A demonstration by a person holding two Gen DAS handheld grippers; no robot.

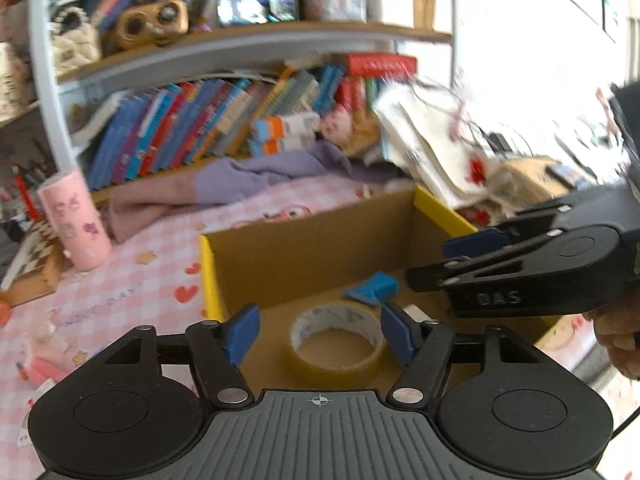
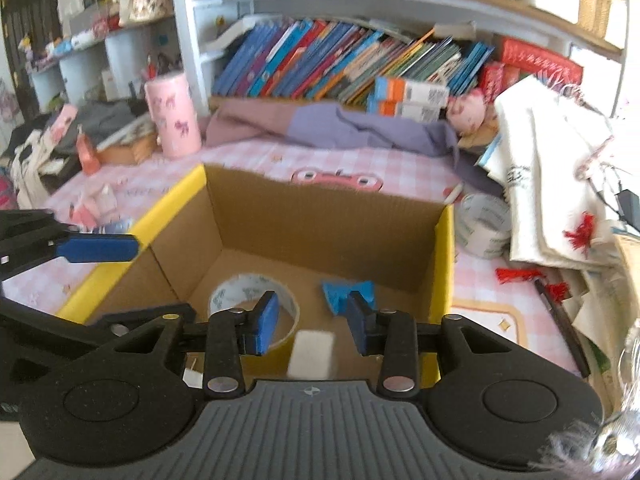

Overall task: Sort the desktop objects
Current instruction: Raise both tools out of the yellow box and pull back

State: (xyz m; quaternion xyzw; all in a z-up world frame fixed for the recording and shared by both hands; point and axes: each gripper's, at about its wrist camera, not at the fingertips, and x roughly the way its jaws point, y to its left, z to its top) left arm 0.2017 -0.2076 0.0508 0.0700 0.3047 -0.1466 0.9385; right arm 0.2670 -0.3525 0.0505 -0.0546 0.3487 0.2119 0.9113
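An open cardboard box (image 1: 208,272) (image 2: 444,264) with yellow rims stands on the pink checked desk cover. On its floor lie a roll of clear tape (image 1: 336,316) (image 2: 240,284), a crumpled blue piece (image 1: 372,288) (image 2: 340,296) and a small white block (image 2: 312,354). My left gripper (image 1: 319,332) hovers open over the tape roll, its blue pads apart from the roll. My right gripper (image 2: 313,322) is open above the white block, with nothing between its pads. In the left wrist view the right gripper (image 1: 440,260) reaches in from the right over the box.
A pink cylinder (image 1: 74,220) (image 2: 172,116) stands at the left. A second tape roll (image 2: 482,224) lies right of the box, beside piled white cloth bags (image 2: 552,184). A purple cloth (image 2: 360,128) and a shelf of books (image 1: 192,128) are behind.
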